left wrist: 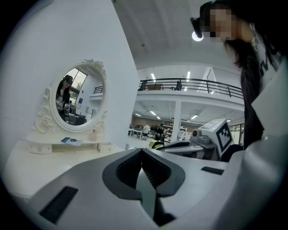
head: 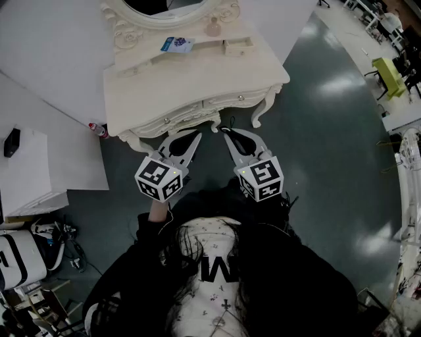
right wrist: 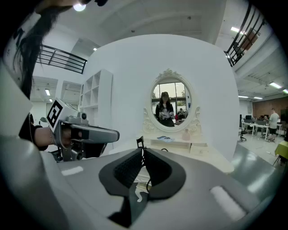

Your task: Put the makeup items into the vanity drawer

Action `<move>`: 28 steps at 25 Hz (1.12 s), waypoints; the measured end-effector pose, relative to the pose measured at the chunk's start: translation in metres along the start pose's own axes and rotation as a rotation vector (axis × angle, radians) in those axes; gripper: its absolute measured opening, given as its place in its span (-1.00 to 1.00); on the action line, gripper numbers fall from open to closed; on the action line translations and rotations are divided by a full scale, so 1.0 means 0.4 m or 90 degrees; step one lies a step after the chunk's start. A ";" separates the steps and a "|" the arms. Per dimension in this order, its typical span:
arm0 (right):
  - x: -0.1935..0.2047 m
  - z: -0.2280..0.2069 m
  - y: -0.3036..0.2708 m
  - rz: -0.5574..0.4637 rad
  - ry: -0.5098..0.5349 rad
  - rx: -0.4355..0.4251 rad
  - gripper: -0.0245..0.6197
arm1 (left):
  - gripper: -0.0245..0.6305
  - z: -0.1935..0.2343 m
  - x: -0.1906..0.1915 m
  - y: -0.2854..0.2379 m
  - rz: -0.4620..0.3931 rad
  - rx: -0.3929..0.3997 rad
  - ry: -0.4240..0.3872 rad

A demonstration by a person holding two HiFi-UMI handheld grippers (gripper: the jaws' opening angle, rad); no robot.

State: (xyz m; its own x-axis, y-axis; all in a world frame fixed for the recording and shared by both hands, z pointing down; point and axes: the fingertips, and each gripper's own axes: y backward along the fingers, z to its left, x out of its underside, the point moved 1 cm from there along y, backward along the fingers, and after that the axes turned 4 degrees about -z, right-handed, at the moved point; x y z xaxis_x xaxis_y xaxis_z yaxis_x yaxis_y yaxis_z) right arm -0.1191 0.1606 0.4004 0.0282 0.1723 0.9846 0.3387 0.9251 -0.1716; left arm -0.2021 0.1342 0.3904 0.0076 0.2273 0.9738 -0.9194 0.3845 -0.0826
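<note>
The cream vanity [head: 191,79] stands ahead of me with its oval mirror [head: 164,10] at the back. On its raised shelf lie a blue-and-white packet [head: 177,44] and a small pinkish bottle [head: 212,27], beside a tiny shelf drawer [head: 238,46]. Both front drawers [head: 240,97] look closed. My left gripper [head: 197,133] and right gripper [head: 224,132] hover side by side just short of the vanity's front edge, both shut and holding nothing. The left gripper view shows its jaws [left wrist: 141,151] pressed together. A small black bit that I cannot identify sits at the right gripper's tips [right wrist: 142,150].
A red-capped bottle [head: 99,129] lies by the vanity's left corner. A low white cabinet [head: 39,171] with a black object [head: 11,141] on it stands at the left, with a white machine [head: 16,257] and cables below it. A yellow-green chair [head: 388,76] is far right.
</note>
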 end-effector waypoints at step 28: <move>0.054 -0.088 0.016 0.019 -0.040 0.061 -0.81 | -0.93 0.011 0.044 -0.104 0.029 0.057 0.031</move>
State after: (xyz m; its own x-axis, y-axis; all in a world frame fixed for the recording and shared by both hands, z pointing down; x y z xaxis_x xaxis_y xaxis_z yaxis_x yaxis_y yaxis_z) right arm -0.0833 0.1585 0.4218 -0.0227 0.2177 0.9758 0.2474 0.9469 -0.2055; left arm -0.1654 0.1183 0.4118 -0.0178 0.2865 0.9579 -0.9507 0.2919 -0.1049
